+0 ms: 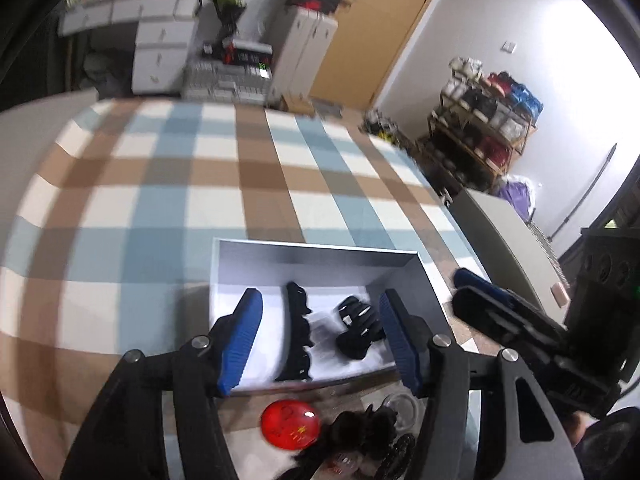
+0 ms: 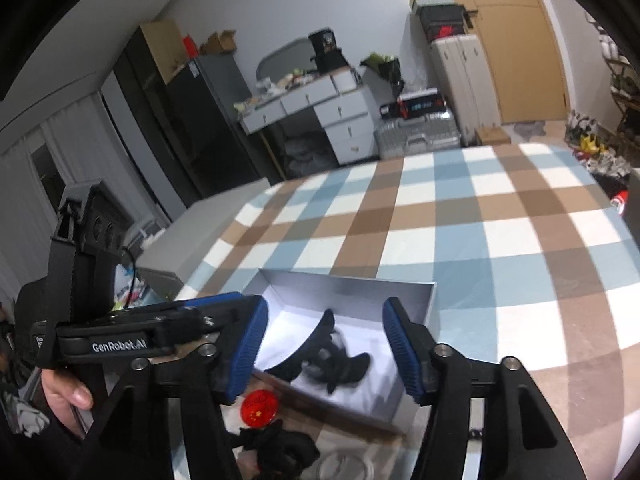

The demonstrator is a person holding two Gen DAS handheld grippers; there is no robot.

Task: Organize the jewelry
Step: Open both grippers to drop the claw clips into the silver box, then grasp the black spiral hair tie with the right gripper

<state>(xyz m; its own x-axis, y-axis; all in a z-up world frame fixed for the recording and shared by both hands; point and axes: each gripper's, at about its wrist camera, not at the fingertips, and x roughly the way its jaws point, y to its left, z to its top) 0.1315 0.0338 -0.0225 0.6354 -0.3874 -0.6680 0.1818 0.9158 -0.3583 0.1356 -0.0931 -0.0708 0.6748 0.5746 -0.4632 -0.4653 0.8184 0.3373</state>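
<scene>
While both grippers' jaws gape empty, white box [image 1: 320,256] holding black hair clips [image 1: 356,332], red badge [image 1: 290,424] beside.

A dark tangled pile of jewelry [image 1: 360,436] at six o'clock is blurring beyond recognition, running under the left tool's arms. A clear round glass dish [image 2: 344,468] is being cropped by the bottom edge.

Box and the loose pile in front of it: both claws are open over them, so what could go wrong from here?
1. The left claw and right claw hover close together over the box; they could collide.
2. The dark clips in the box lie touching; a reach in might snag both.
3. The red badge lies by the tangled black pile; a grab there may drag it.
</scene>
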